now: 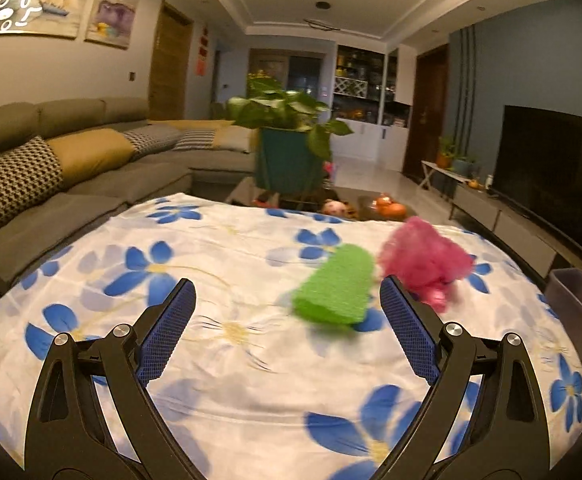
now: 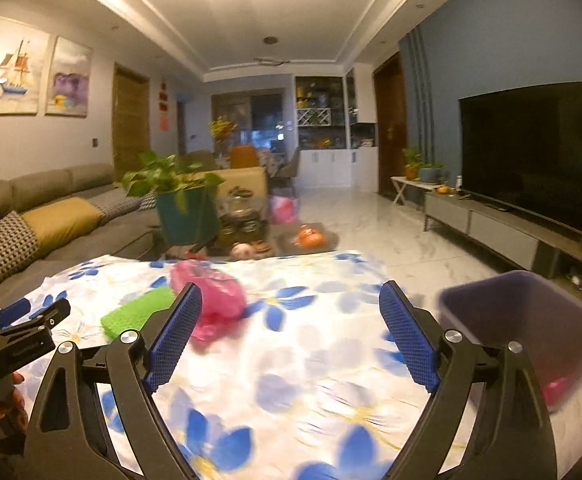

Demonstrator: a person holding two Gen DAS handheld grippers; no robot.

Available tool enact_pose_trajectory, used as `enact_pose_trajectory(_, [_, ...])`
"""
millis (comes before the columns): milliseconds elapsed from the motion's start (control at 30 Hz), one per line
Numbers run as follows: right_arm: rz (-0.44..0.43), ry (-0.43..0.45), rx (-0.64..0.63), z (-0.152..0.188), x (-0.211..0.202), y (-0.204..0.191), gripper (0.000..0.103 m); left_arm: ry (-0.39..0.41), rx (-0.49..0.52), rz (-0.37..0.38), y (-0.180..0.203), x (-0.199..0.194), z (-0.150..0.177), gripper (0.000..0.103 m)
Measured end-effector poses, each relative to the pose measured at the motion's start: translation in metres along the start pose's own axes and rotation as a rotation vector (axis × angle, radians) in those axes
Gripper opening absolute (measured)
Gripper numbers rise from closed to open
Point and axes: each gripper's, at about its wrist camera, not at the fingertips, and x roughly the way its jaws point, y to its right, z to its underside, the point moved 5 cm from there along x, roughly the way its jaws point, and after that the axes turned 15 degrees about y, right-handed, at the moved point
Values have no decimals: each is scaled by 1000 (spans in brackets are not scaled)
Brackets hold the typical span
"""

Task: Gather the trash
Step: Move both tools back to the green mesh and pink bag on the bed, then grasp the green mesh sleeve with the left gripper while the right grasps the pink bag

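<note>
Both grippers, left gripper [image 1: 287, 300] and right gripper [image 2: 291, 304], gape wide and empty above the flowered worktop [image 1: 231, 280]; green sponge [image 1: 337, 290] and pink netting [image 1: 423, 260] lie touching, purple bin [image 2: 531, 320] far right.

Two grippers are showing: the left gripper [image 1: 287, 290] and the right gripper [image 2: 291, 292], each carrying two blue pads. Two pieces of trash are lying on the one floral cloth [image 1: 251, 360]: one green piece [image 1: 337, 292] and one pink piece [image 1: 423, 260]. One purple bin [image 2: 531, 320] is standing at the cloth's right edge, holding at least one more pink item, too blurred to count further. One plant [image 1: 287, 116] is sitting beyond the cloth. One TV [image 2: 531, 152] is standing at the right. Two paintings are hanging on the left wall.
</note>
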Motion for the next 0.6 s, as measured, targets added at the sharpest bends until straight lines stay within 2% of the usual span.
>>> enact_pose_trajectory(233, [-40, -101, -7, 23, 65, -38, 87, 22, -30, -43, -18, 15, -13, 92])
enact_pose_trajectory(500, [-52, -178, -40, 49, 122, -64, 87, 22, 13, 23, 6, 39, -12, 92])
enact_pose_trajectory(567, [-47, -182, -60, 53, 134, -69, 85, 9, 26, 51, 13, 45, -8, 92])
enact_pose_trajectory(600, [-53, -196, -59, 56, 140, -71, 80, -7, 35, 63, 15, 48, -4, 92])
